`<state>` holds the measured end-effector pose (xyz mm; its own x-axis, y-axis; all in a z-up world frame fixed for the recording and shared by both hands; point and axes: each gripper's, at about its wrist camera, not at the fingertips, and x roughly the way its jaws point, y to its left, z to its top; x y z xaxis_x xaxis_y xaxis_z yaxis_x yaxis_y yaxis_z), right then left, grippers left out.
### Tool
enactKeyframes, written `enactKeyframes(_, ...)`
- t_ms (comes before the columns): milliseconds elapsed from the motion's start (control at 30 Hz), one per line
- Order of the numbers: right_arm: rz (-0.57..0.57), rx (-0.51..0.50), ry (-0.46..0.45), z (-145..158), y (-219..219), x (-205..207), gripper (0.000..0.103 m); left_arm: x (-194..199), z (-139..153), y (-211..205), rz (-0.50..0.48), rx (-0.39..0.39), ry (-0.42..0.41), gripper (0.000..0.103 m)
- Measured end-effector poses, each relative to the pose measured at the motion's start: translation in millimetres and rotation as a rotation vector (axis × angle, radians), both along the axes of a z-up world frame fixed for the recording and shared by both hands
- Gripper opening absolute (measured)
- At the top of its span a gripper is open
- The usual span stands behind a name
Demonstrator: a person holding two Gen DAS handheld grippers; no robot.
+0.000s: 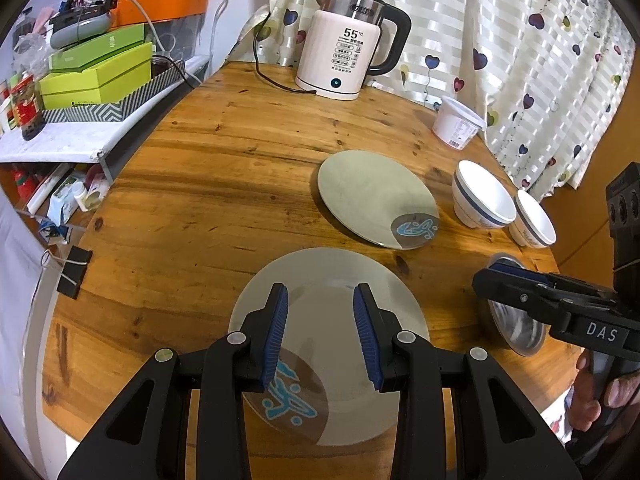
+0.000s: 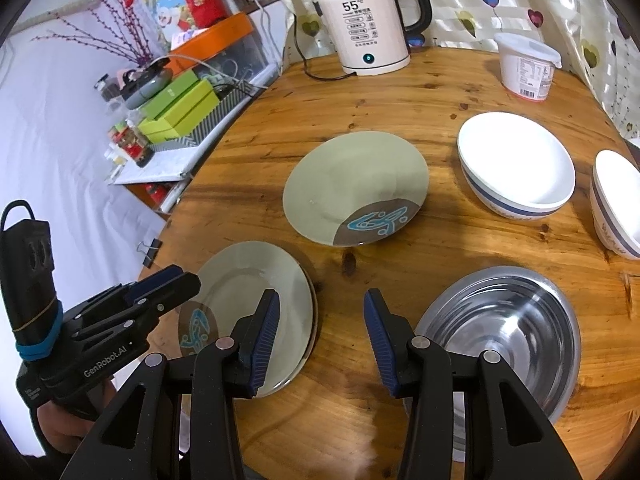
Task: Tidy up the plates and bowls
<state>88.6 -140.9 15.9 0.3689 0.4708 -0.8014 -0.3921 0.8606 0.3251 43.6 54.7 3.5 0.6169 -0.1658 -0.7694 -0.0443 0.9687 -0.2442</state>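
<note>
- The left gripper (image 1: pixel 320 334) is held with fingers apart over the near grey-green ceramic plate (image 1: pixel 332 280); nothing is gripped.
- The right gripper (image 2: pixel 320 344), fingers likewise apart, is poised beside the stainless steel bowl (image 2: pixel 516 320).
- Stacking judged barely begun; a rim grasp is required next.

Home dining corner, round wooden table (image 1: pixel 224 168), electric kettle (image 1: pixel 344 48), heart-print curtain (image 1: pixel 520 40), cluttered side shelf (image 1: pixel 72 136)

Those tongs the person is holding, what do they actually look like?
Both are black plastic. The left tongs and right tongs have ribbed blue pads and silver rivets. One handle reads "GenRobot.AI", the other "DAS". A blue band wraps the left handle.
</note>
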Motion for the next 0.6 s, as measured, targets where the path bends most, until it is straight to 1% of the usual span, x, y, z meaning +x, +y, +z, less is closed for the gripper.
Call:
enactKeyframes(400,-0.055,-0.004,-0.004,3.3,-10.0,20.7,0.044,24.0,4.0,-3.2,-0.040,-0.008,0.002,0.035)
enactKeyframes(600,-0.101,0.019,0.030,-0.4,-14.9,42.4,0.044,44.6,6.0,-2.1,-0.061,-0.015,0.015,0.035)
